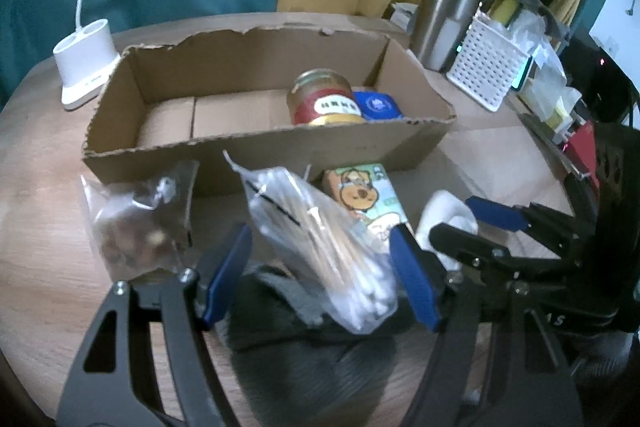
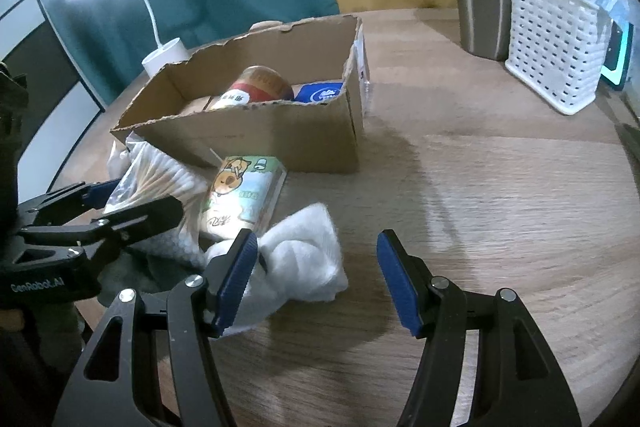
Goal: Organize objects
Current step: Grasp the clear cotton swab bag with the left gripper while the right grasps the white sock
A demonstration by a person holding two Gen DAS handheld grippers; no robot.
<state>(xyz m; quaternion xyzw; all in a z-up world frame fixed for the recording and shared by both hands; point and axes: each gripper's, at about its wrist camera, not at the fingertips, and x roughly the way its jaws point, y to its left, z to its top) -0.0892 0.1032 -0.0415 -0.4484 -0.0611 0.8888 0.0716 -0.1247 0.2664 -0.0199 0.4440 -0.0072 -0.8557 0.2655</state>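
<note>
Both tongs gape empty: the left tongs [image 1: 320,267] straddle the cotton-swab bag [image 1: 320,247], seemingly to grip it for the cardboard box [image 1: 264,147] ahead, while the right tongs [image 2: 316,283] wait beside the white cloth [image 2: 304,255].

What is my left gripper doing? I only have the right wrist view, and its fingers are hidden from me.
Observer: The left gripper is open, with one finger on either side of the swab bag.
Operator: Is anything lying left of that bag?
Observer: Yes, a clear bag of brown bits lies on the table in front of the left end of the box.
Operator: Is there room in the box?
Observer: Its left half is bare. The jar and blue pack sit at the right end.
</note>
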